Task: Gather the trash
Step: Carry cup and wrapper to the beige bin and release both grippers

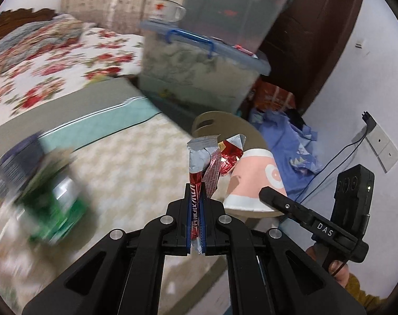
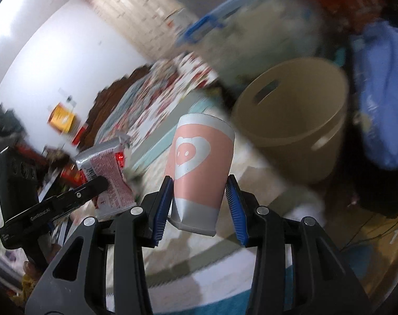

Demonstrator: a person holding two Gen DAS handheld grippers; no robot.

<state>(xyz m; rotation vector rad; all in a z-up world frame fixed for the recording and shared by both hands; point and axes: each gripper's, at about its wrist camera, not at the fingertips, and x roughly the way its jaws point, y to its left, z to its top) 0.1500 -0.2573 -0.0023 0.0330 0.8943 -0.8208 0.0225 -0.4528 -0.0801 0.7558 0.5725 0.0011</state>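
My left gripper (image 1: 196, 197) is shut on a red and silver snack wrapper (image 1: 199, 157) that sticks up from between its blue pads. My right gripper (image 2: 199, 191) is shut on a pink paper cup (image 2: 199, 162) with a white heart-shaped animal face, and the cup's base is dented. A round beige bin (image 2: 290, 120) with handle slots stands open just beyond the cup. In the left wrist view the cup (image 1: 254, 181) sits to the right of the wrapper, in front of the bin (image 1: 225, 123). The right wrist view shows the wrapper (image 2: 107, 173) to the left of the cup.
Two stacked clear storage boxes (image 1: 199, 65) stand behind the bin, with a mug (image 1: 167, 10) on the lower one. A bed with a floral cover (image 1: 41, 60) lies to the left. Blue cloth (image 1: 290, 144) lies right of the bin, below a wall socket (image 1: 380, 139). Blurred green packaging (image 1: 54, 199) shows near left.
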